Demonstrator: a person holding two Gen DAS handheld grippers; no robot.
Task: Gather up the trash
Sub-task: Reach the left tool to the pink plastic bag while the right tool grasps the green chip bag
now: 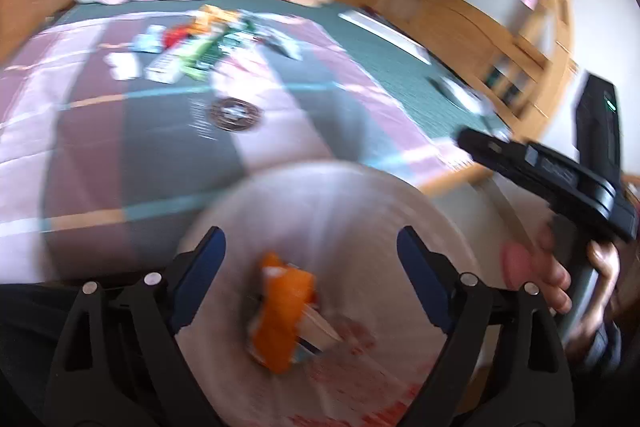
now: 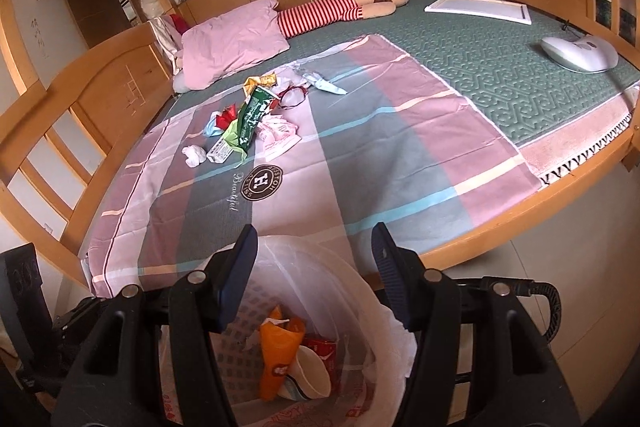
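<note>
A bin lined with a white bag (image 1: pixel 320 195) stands at the foot of the bed. My left gripper (image 1: pixel 312 247) hovers over it, open, with no pad touching anything. Below it, inside the bin, lies an orange wrapper (image 1: pixel 284 311). The right wrist view shows the same wrapper (image 2: pixel 276 347) beside a paper bowl (image 2: pixel 312 375) and a red packet in the bin (image 2: pixel 360 291). My right gripper (image 2: pixel 314 259) is open above the bin's near rim, its fingers empty. A pile of trash (image 2: pixel 252 119) lies on the checked sheet; it appears blurred as trash (image 1: pixel 192 47) in the left wrist view.
A pink pillow (image 2: pixel 236 39) and a striped plush toy (image 2: pixel 320 11) lie at the bed's head. A white frame (image 2: pixel 480 9) and a white device (image 2: pixel 580 53) rest on the green mat. Wooden rails (image 2: pixel 52 107) bound the bed. A hand (image 1: pixel 556 275) holds the right gripper's body (image 1: pixel 552 171).
</note>
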